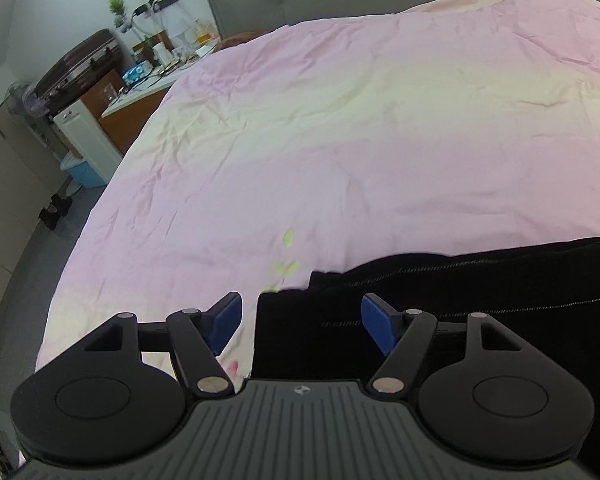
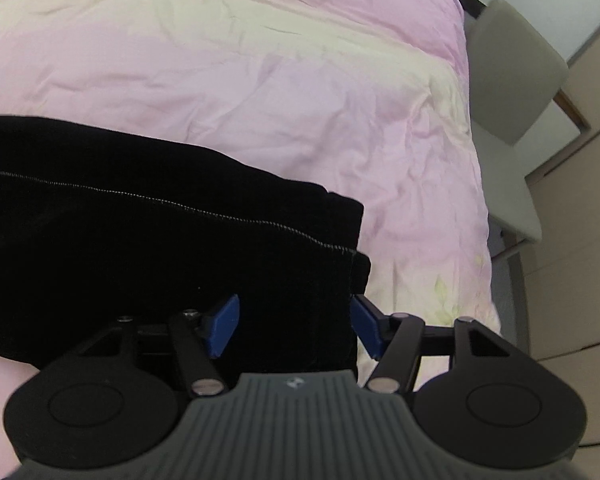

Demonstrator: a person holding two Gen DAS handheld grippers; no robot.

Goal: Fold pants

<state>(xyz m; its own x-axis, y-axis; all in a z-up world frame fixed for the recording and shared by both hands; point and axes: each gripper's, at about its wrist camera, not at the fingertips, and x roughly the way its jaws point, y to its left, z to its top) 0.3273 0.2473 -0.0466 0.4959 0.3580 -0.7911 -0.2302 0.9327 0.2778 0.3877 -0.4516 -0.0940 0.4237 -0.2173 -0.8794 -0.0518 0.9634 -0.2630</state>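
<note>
Black pants [image 1: 480,292] with a pale stitched seam lie flat on a pink bedspread [image 1: 340,120], stretched across its near edge. In the left wrist view my left gripper [image 1: 302,326] is open, its blue pads straddling the pants' left end. In the right wrist view the pants [image 2: 140,220] fill the left and middle. My right gripper [image 2: 294,330] is open, its blue pads either side of the pants' right end. Neither gripper holds cloth.
The pink bedspread [image 2: 260,60] covers the bed. A cluttered bedside table [image 1: 140,84], a dark suitcase [image 1: 80,68] and a blue bin [image 1: 84,168] stand left of the bed. A grey chair [image 2: 516,92] stands to the right of the bed.
</note>
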